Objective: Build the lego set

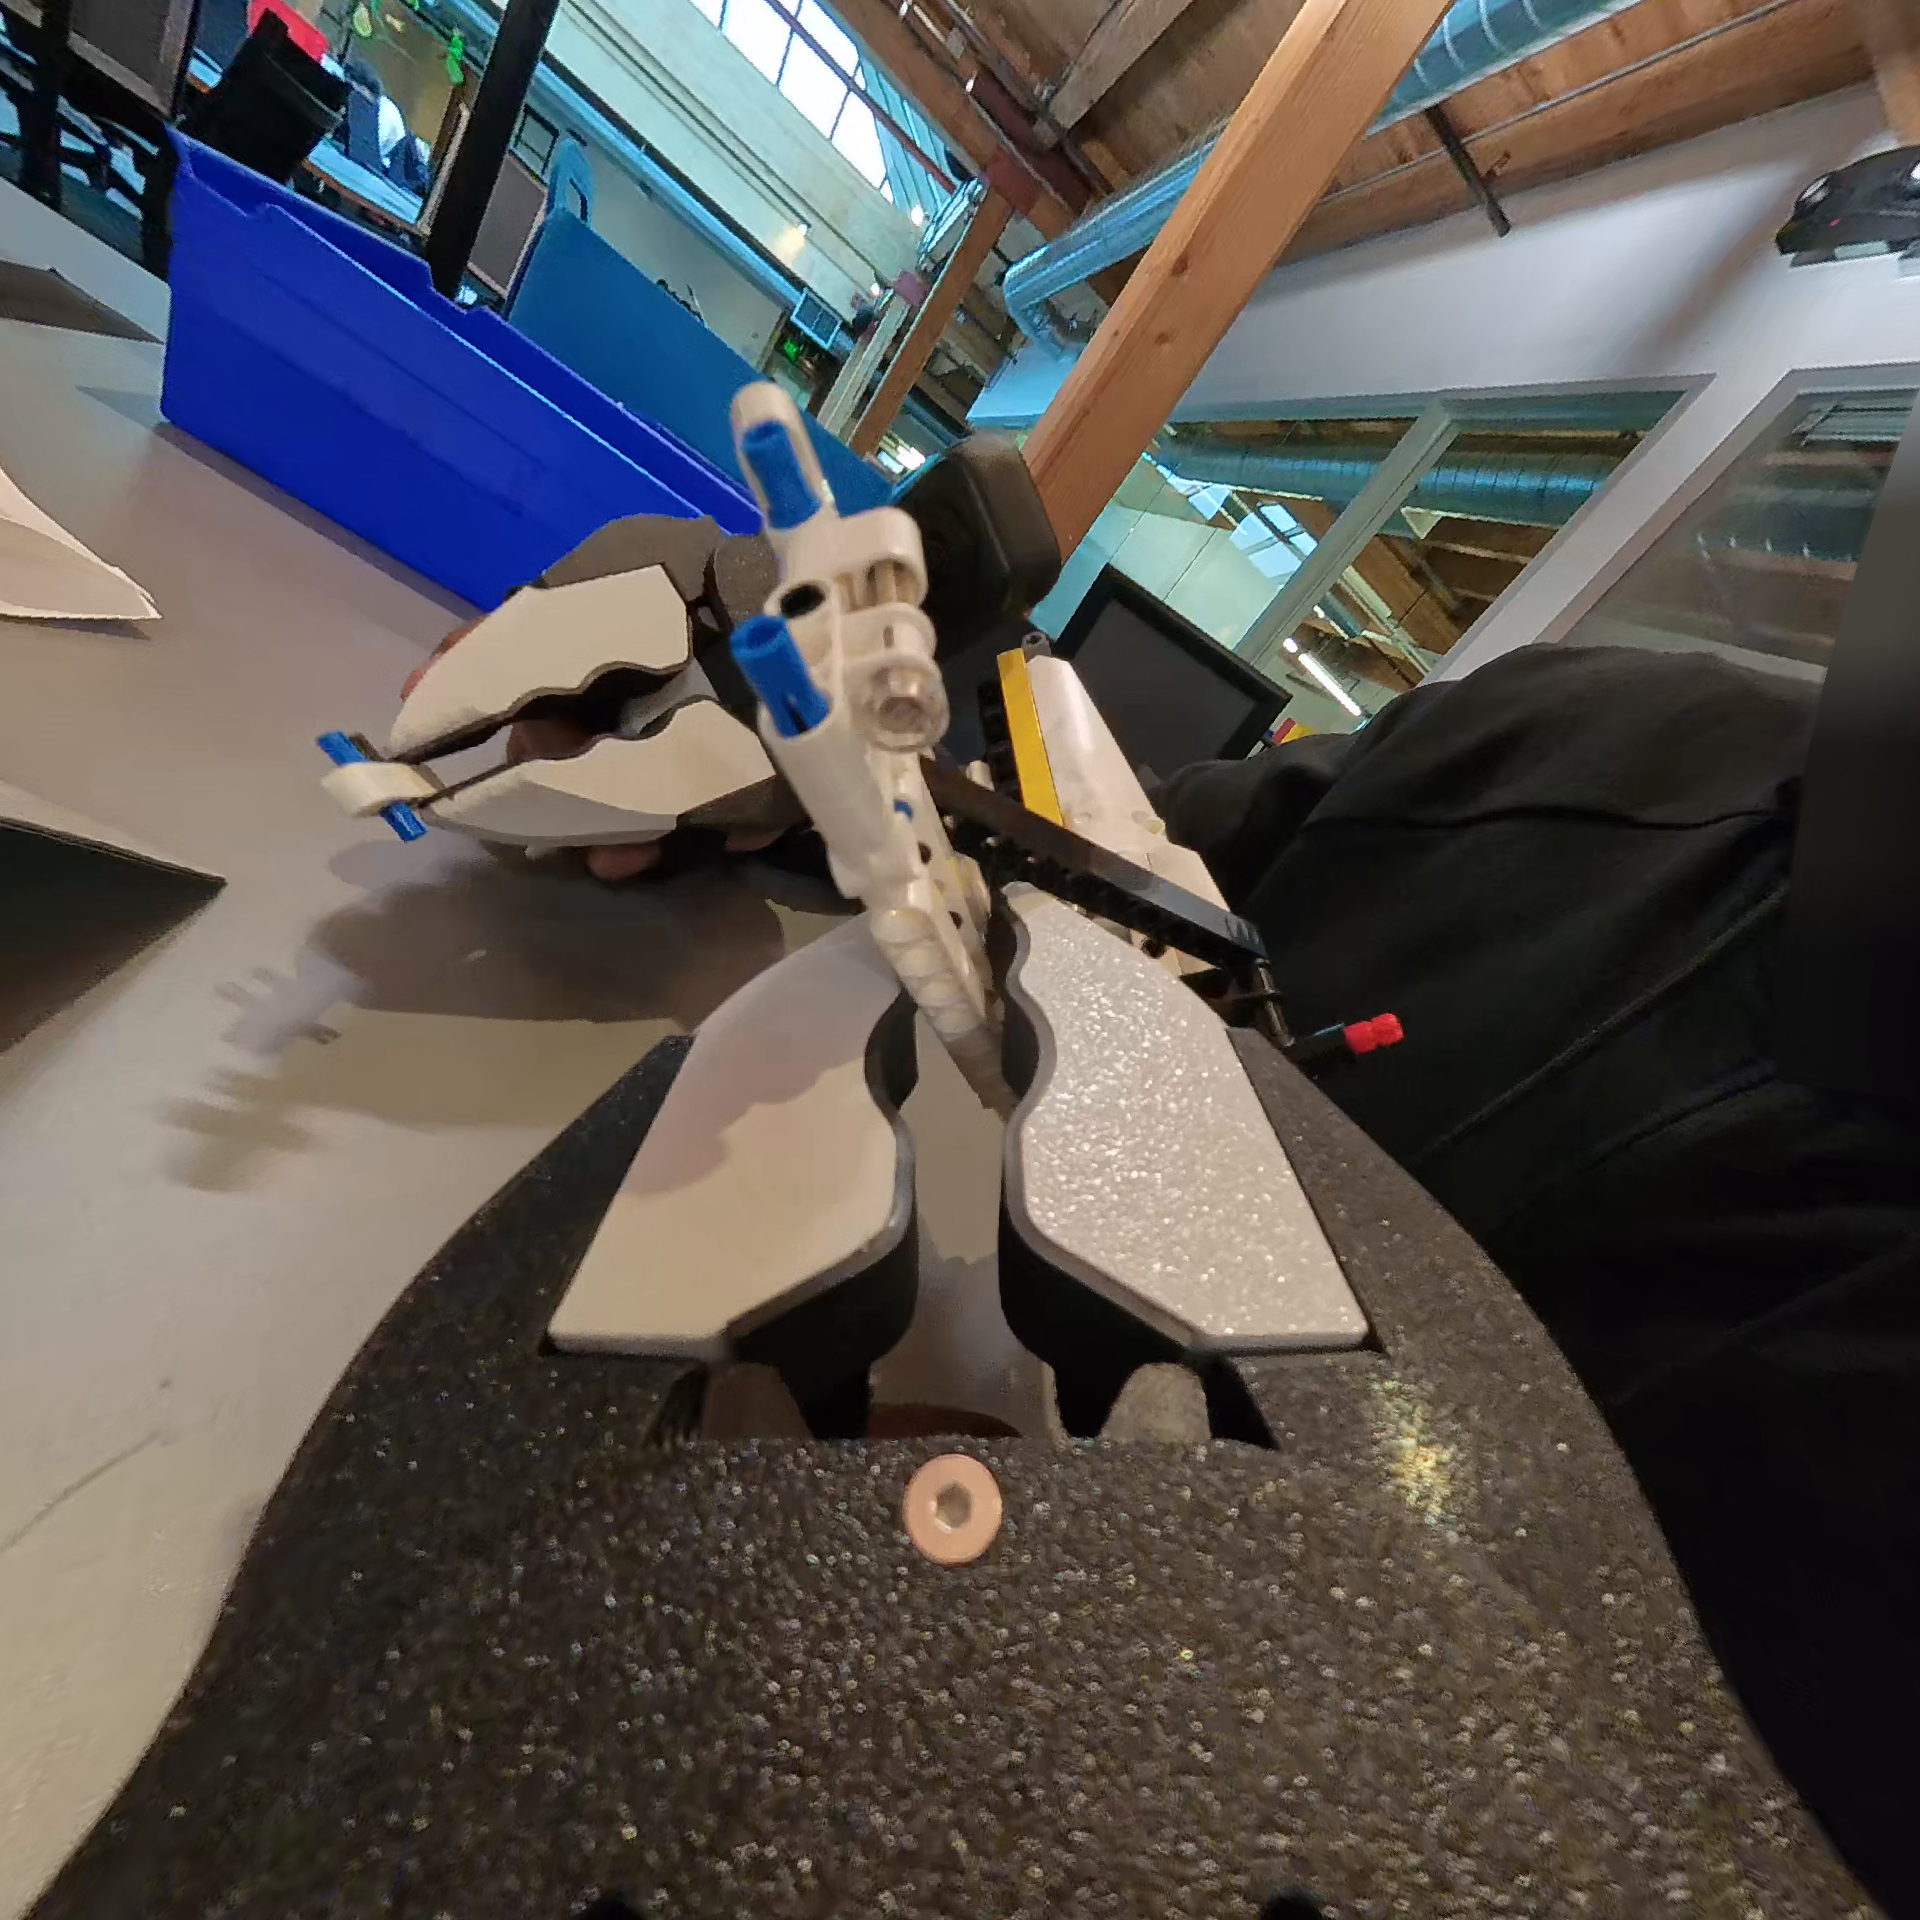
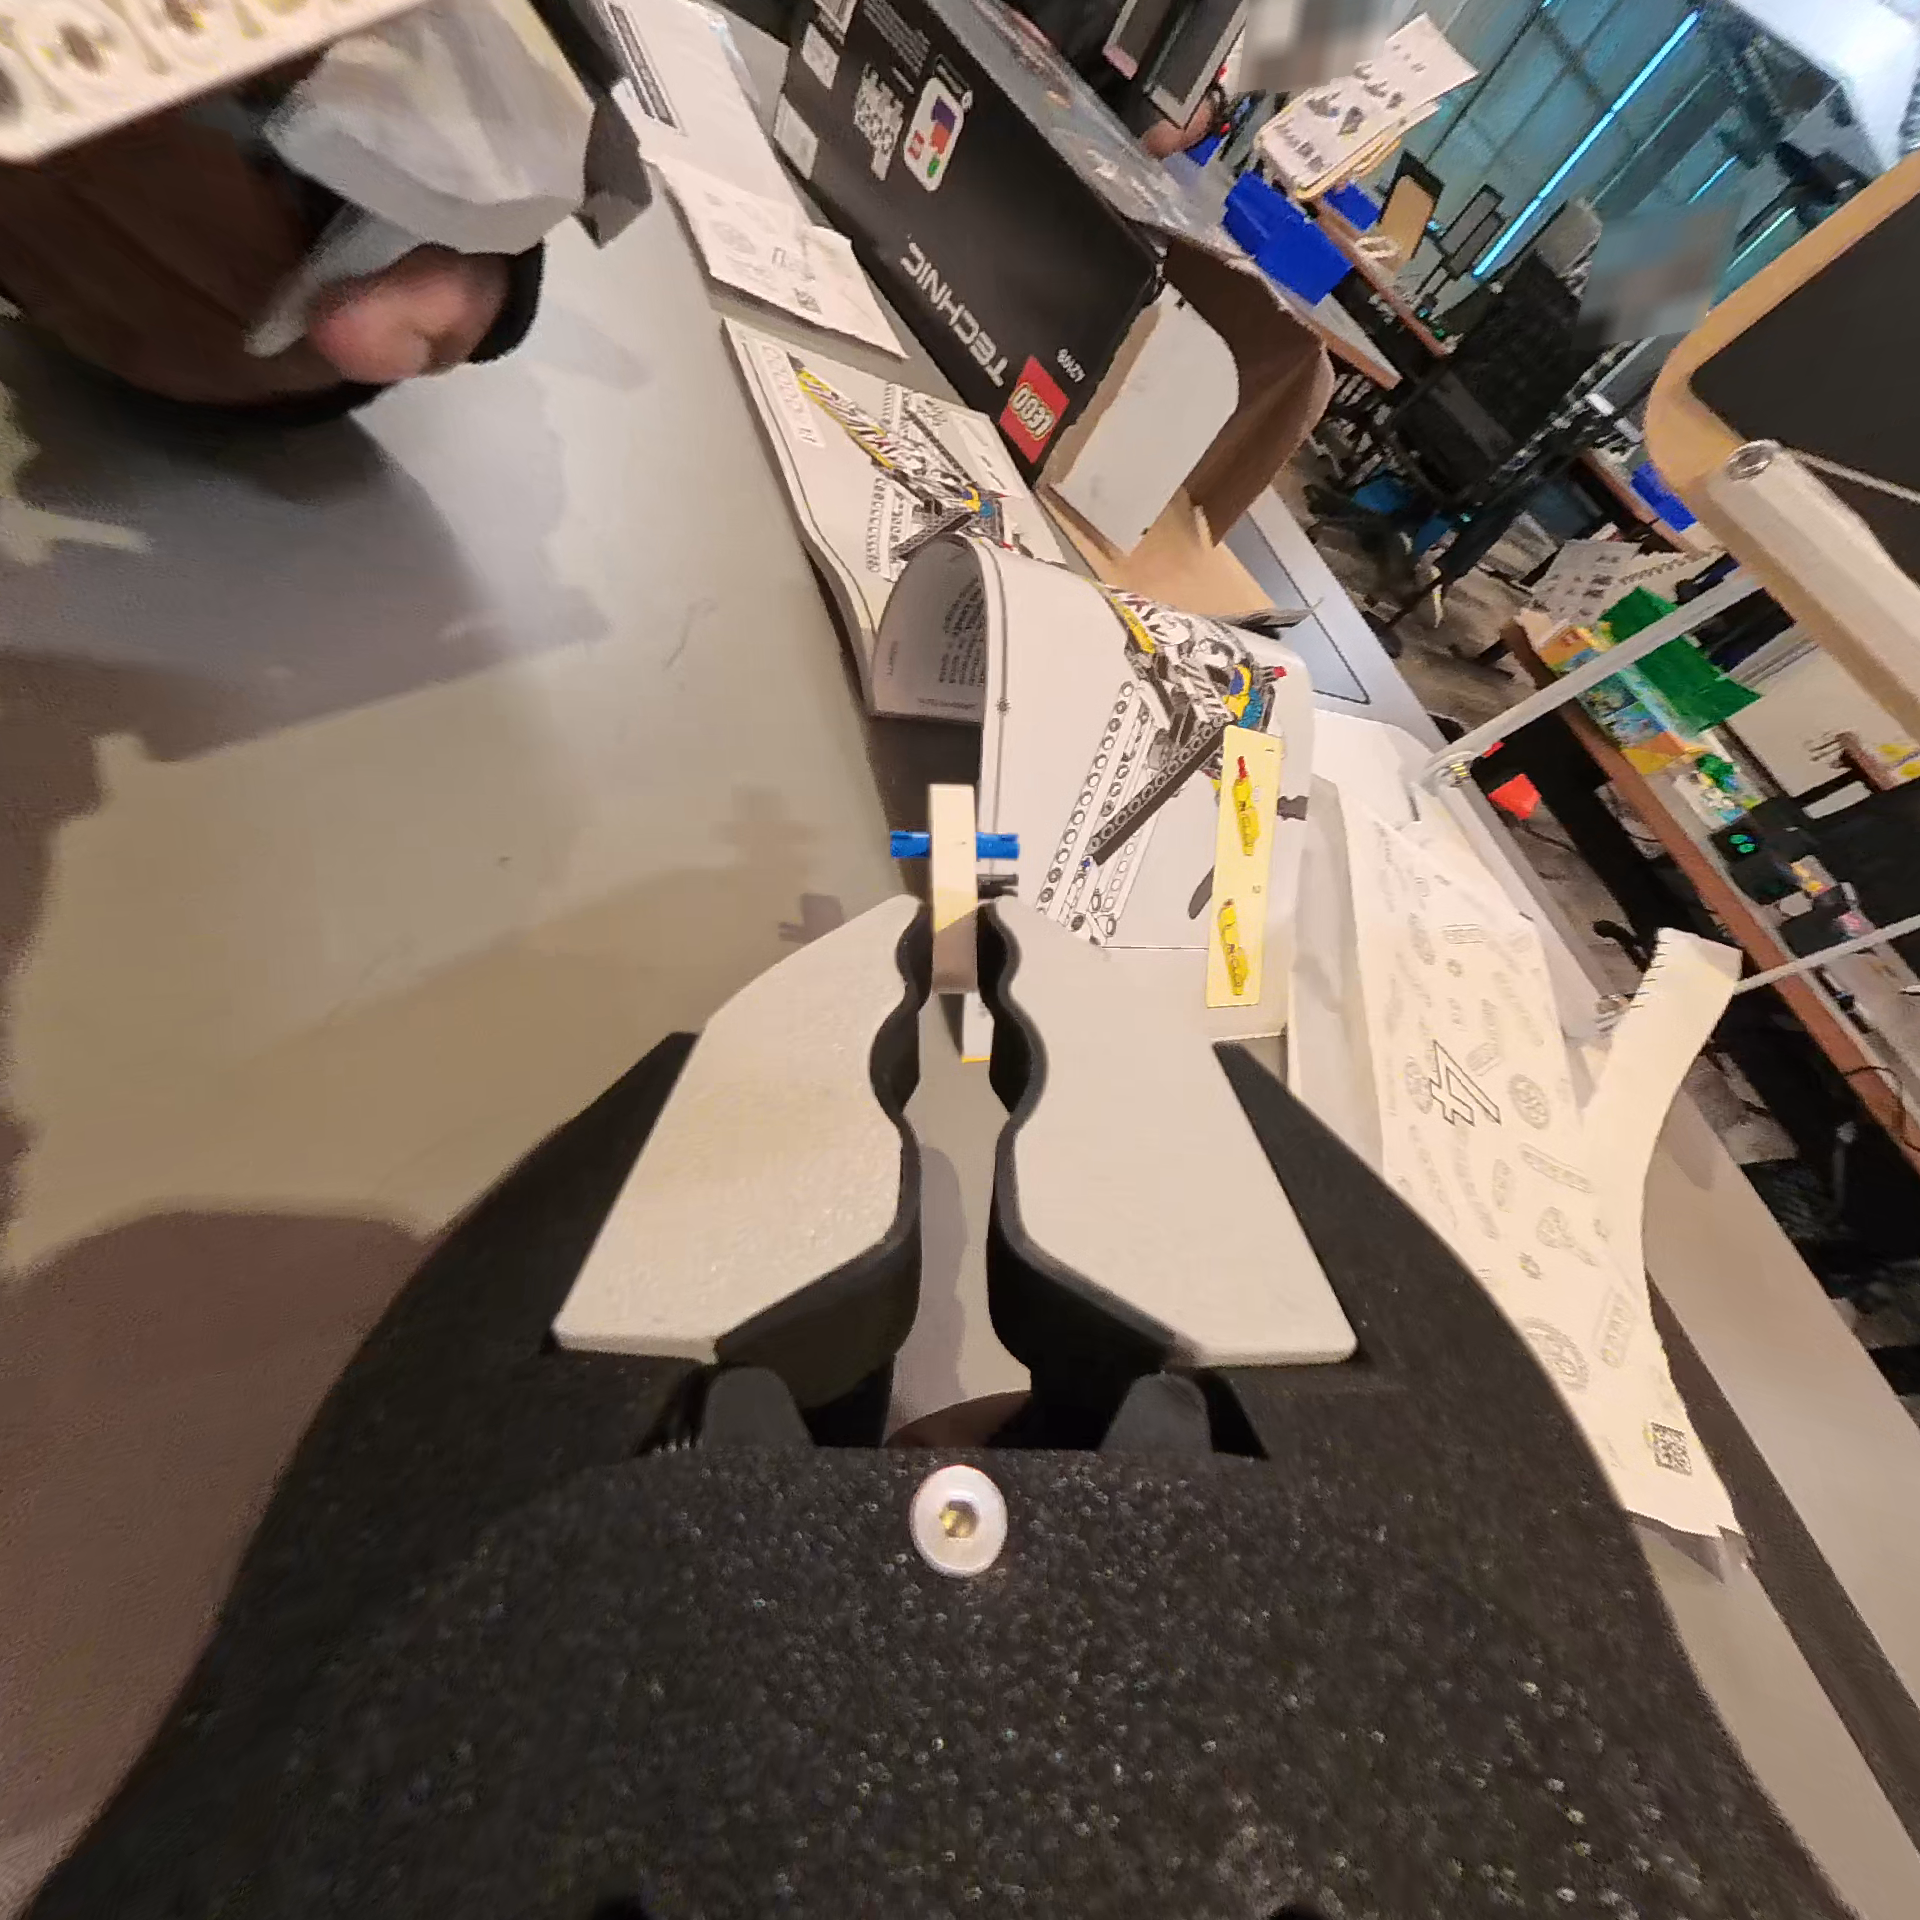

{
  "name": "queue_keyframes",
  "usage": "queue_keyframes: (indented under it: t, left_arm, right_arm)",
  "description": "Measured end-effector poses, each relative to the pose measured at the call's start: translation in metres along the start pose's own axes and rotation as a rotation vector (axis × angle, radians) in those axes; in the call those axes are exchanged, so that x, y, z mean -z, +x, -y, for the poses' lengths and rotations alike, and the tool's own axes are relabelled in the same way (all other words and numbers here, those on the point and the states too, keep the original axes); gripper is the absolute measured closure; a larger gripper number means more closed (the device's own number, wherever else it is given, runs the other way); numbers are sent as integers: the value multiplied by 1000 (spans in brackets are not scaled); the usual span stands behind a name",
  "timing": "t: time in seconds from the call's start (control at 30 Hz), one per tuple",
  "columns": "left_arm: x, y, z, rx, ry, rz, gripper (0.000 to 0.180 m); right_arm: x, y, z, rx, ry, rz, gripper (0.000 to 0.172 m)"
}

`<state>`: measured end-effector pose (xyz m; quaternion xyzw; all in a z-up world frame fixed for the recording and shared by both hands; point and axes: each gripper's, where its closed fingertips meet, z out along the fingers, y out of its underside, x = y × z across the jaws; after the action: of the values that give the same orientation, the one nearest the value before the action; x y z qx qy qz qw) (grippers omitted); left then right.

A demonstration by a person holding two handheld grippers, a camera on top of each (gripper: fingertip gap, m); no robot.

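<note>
White beam assembly sticks up from the left gripper, clamped; right gripper pinches small white beam nearby

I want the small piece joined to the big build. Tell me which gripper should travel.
Probably the right gripper: it pinches only a small white beam with a blue pin. The left gripper clamps the long white-and-black brick assembly, better held steady.
</note>
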<state>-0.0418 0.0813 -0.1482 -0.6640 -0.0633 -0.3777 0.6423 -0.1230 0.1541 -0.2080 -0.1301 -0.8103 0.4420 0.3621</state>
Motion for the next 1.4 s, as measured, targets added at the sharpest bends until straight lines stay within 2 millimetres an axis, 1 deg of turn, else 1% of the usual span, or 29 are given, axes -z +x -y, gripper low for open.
queue_keyframes:
  t: [0.27, 0.47, 0.6, 0.77, 0.97, 1.1, 1.2, 1.3, 1.4]
  left_arm:
    - [-15, 6, -11, -48, -39, 27, 169]
    - [-26, 11, -17, -68, -37, 45, 168]
    - [-33, 6, -24, -33, -58, 99, 167]
    - [-38, -1, -34, 16, -106, 156, 167]
    - [-38, -1, -40, 68, -141, 153, 167]
    - [-37, -5, -44, 105, -168, 172, 167]
    - [-36, -8, -47, 139, -180, 192, 167]
    - [-36, -9, -47, 144, -181, 194, 167]
    - [-36, -8, -48, 156, -186, 188, 167]
  right_arm:
    - [2, 6, 5, 50, 34, -70, 164]
    - [6, 9, 18, 127, 83, -142, 164]
    - [5, 6, 23, 157, 97, -149, 164]
    - [3, 4, 28, 149, 124, -135, 165]
    - [2, 0, 38, 100, 171, -84, 164]
    - [4, 1, 41, 56, 194, -56, 164]
    - [7, 0, 48, -55, 224, 28, 164]
    - [13, 4, 60, -185, 272, 87, 164]
    - [15, 5, 68, -186, 264, 111, 164]
